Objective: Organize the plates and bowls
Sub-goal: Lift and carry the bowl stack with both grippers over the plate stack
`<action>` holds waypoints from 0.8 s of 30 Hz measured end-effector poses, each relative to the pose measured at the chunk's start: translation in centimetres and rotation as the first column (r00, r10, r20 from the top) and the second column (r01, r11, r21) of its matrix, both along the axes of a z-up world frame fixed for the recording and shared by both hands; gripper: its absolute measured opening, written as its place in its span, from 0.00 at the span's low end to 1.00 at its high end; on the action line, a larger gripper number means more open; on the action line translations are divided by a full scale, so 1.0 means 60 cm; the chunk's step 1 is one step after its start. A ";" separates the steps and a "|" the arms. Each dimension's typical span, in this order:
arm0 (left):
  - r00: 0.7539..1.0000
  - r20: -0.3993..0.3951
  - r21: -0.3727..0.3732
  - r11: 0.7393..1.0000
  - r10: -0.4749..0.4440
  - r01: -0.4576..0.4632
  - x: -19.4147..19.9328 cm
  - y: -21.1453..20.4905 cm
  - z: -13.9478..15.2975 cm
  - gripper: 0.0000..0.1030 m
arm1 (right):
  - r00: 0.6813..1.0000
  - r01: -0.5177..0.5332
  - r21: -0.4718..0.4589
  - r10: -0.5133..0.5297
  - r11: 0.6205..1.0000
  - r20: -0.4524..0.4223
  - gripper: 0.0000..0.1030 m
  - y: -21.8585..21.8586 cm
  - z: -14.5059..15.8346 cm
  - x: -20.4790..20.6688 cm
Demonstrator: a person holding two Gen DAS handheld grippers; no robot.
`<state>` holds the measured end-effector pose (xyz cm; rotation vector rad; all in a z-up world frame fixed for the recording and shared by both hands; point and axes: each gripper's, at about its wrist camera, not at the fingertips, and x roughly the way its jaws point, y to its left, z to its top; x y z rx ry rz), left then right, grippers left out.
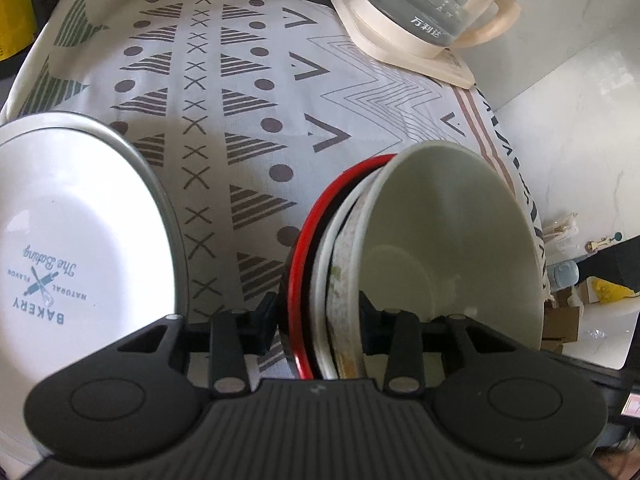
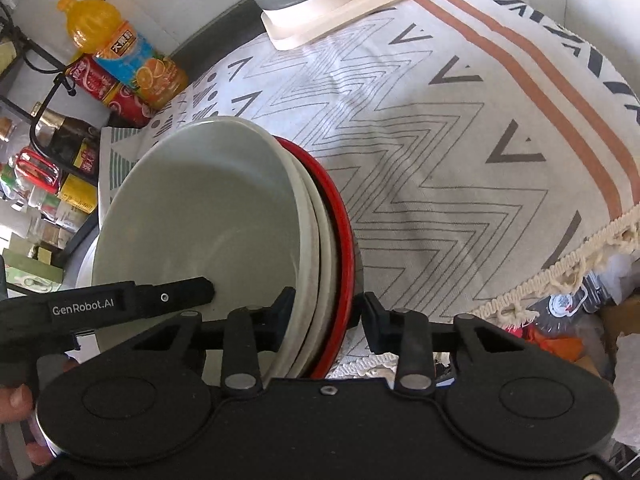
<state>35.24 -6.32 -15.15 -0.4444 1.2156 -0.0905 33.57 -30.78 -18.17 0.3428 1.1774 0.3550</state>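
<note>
Together, two handheld claws are clamping opposite edges of one nested stack of bowls, which is sitting on a patterned tablecloth (image 1: 248, 92) covering the surface. Seen from the left wrist, the left claw (image 1: 318, 316) is straddling the stack's near rim, one finger outside the red-rimmed bowl (image 1: 298, 264) at the bottom and the other inside the pale green bowl (image 1: 452, 232) on top, with a white bowl (image 1: 325, 256) and a speckled bowl (image 1: 344, 264) sandwiched between; its jaws are standing narrow, pressed on the layered rims. Seen from the right wrist, the right claw (image 2: 322, 316) is doing the same on its side, one pad inside the pale green bowl (image 2: 200, 216) and the other against the red-rimmed bowl (image 2: 346, 248), likewise drawn in tight on the rims. The left claw's finger (image 2: 176, 296) is reaching into the green bowl from the left of that view, so the two grips are facing each other across the bowl's mouth. Both claws are pointing steeply downward, with the stack lying directly ahead of each and neither hand the nearer. A white plate printed "BAKERY" (image 1: 80, 232) is lying just to the left of the stack, apart from it. A glass kettle on a cream base (image 1: 424, 12) is standing at the far edge, and an orange juice bottle (image 2: 120, 48) is lying beside other bottles at the back. Any lift will likely depend on both hands rising evenly to keep the stack level.
</note>
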 end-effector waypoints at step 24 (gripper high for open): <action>0.988 0.137 -0.007 0.997 0.074 -0.074 -0.038 0.024 0.079 0.37 | 0.990 -0.013 0.038 0.007 0.999 0.142 0.34 0.026 0.091 -0.011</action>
